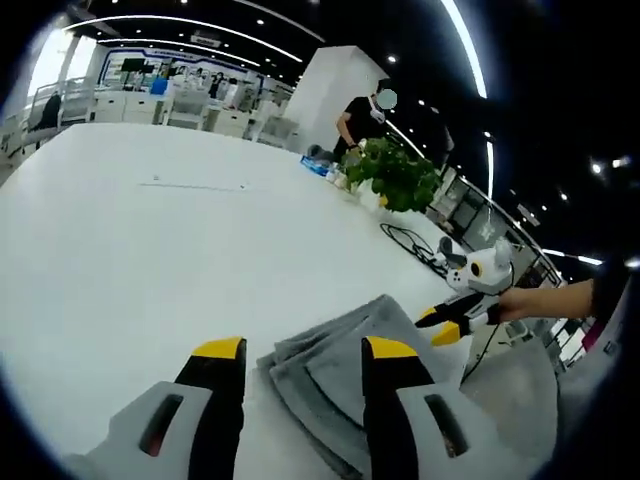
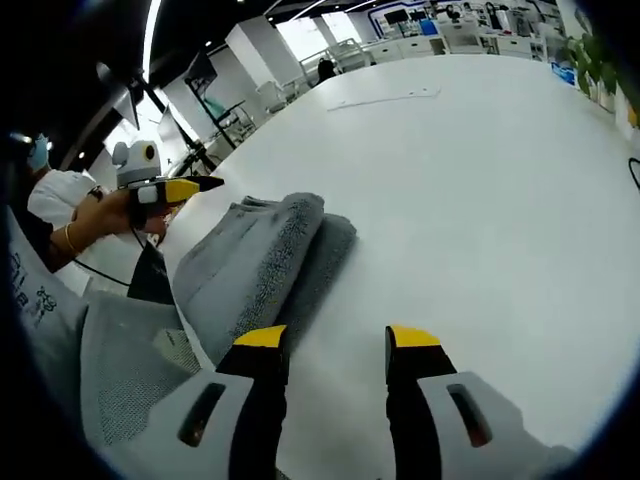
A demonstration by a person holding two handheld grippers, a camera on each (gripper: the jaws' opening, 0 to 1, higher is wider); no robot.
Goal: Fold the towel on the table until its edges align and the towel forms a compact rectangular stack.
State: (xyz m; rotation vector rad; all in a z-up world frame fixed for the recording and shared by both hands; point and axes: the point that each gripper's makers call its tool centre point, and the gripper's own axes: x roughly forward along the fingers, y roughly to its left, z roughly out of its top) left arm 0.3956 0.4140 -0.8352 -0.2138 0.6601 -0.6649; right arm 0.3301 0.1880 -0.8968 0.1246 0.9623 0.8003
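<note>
Two grippers flank a grey towel (image 2: 268, 265) lying folded in layers on the white table (image 2: 480, 200). Left gripper (image 1: 304, 348): jaws spread, empty, over the towel's edge. Right gripper (image 2: 337, 337): jaws spread, empty, beside the towel; in the left gripper view its jaws appear nearly closed.

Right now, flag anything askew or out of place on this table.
The grey towel is folded, but its layers sit offset, the lower one sticking out past the upper, so the edges do not align. Both grippers are open and off it.
</note>
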